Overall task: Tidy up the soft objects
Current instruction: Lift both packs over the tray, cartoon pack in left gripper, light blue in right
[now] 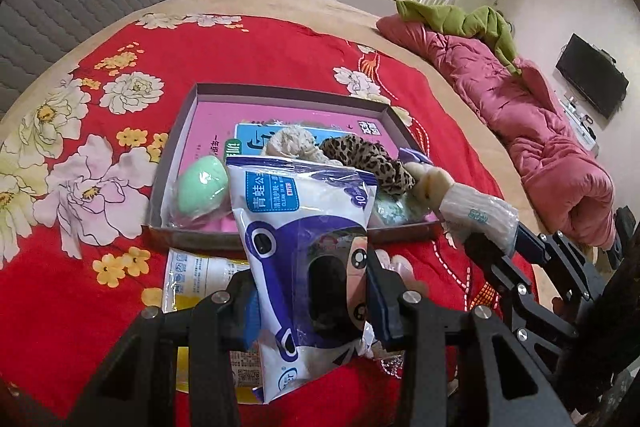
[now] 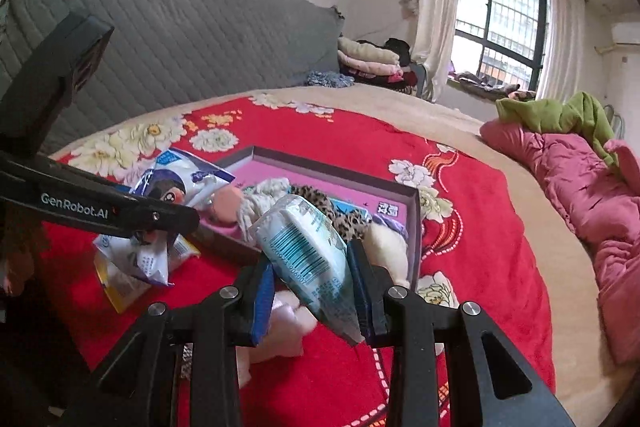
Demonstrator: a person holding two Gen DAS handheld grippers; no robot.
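Note:
My left gripper [image 1: 312, 303] is shut on a blue-and-white wet-wipes pack [image 1: 304, 235] with a cartoon frog, held above the red bedspread just in front of a shallow box [image 1: 288, 93]. The box has a pink floor and holds a green egg-shaped sponge [image 1: 200, 187], a leopard scrunchie [image 1: 368, 159] and a cream fluffy piece [image 1: 292, 143]. My right gripper [image 2: 312, 287] is shut on a white tissue pack [image 2: 308, 247] with a barcode, over the box's near right corner [image 2: 416, 227]. The left gripper [image 2: 160, 223] shows at the left of the right wrist view.
A yellow-and-white pack [image 1: 196, 275] lies on the bedspread before the box. A pale pink plush [image 2: 288, 323] sits under my right gripper. A pink quilt [image 1: 520, 115] with a green garment [image 1: 460, 19] lies at the right; a grey headboard [image 2: 180, 39] stands behind.

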